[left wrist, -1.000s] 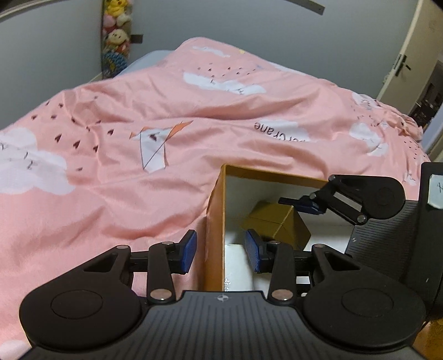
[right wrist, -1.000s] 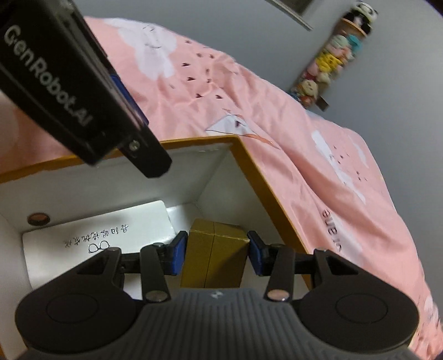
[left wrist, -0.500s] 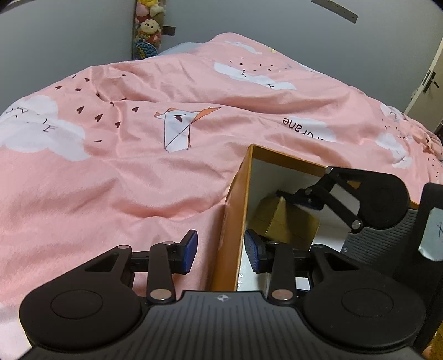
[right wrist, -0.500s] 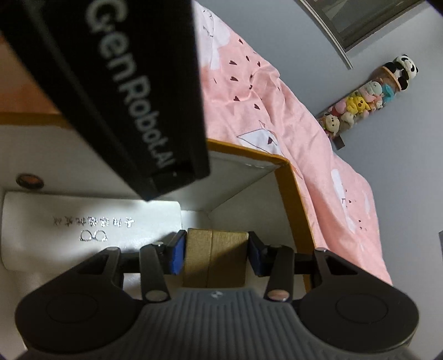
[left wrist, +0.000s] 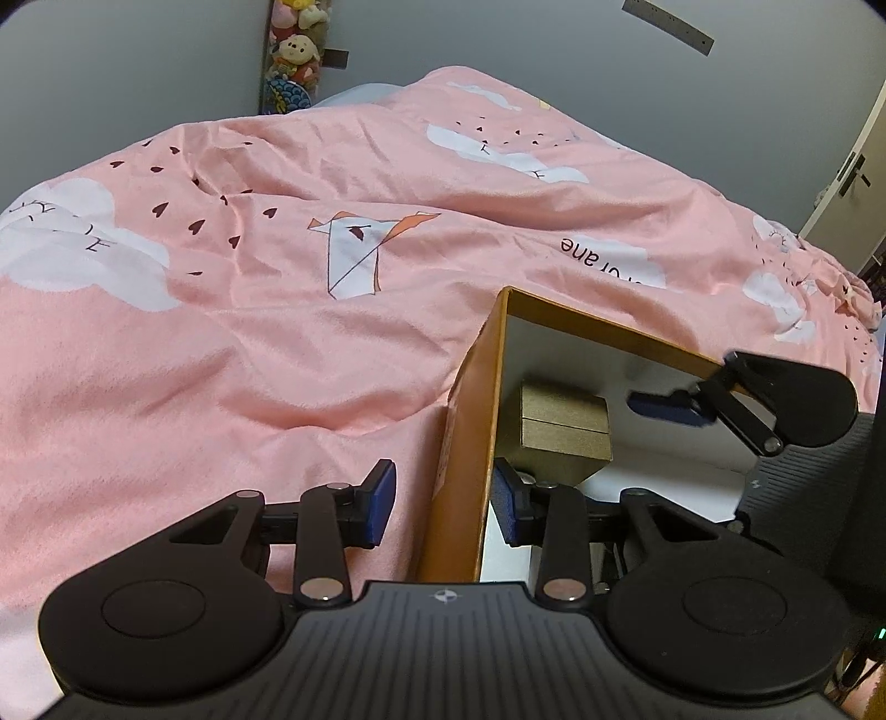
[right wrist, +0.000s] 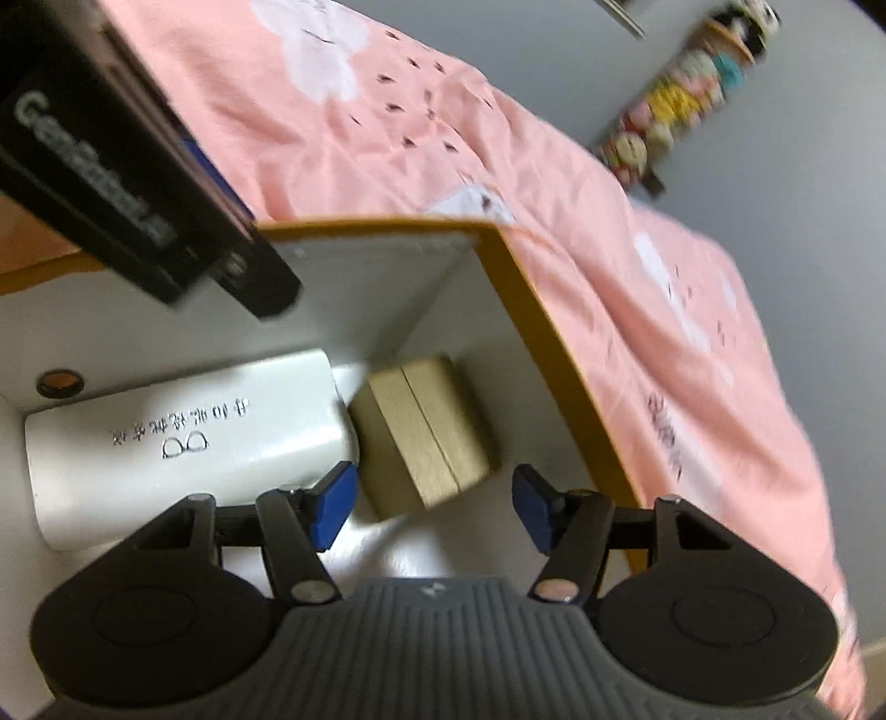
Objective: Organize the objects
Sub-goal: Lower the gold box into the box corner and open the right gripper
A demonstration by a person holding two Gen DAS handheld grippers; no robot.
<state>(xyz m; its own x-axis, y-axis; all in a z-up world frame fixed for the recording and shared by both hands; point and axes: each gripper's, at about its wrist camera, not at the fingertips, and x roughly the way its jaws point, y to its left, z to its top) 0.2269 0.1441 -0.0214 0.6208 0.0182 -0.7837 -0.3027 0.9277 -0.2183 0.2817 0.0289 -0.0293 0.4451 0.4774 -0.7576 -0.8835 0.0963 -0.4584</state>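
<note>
An orange cardboard box [left wrist: 470, 443] with a white inside stands open on the bed. My left gripper [left wrist: 443, 501] straddles its near side wall, one pad inside and one outside. The outer pad stands clear of the wall, so the gripper is open. My right gripper [right wrist: 434, 509] is inside the box, and its jaws are opening. A small gold box [right wrist: 426, 432] lies loose in the far corner, just ahead of its blue pads [right wrist: 332, 501]. A white glasses case [right wrist: 183, 437] lies beside it. The gold box [left wrist: 565, 437] also shows in the left wrist view.
A pink duvet [left wrist: 277, 332] with cloud prints covers the bed around the box. Plush toys [left wrist: 293, 50] hang on the grey wall behind. A door [left wrist: 853, 166] stands at the far right. The left gripper's black body [right wrist: 111, 166] hangs over the box's upper left.
My right gripper's jaws have spread off the gold box and drawn back a little, leaving it in the corner. The left gripper has rolled slightly and still straddles the wall.
</note>
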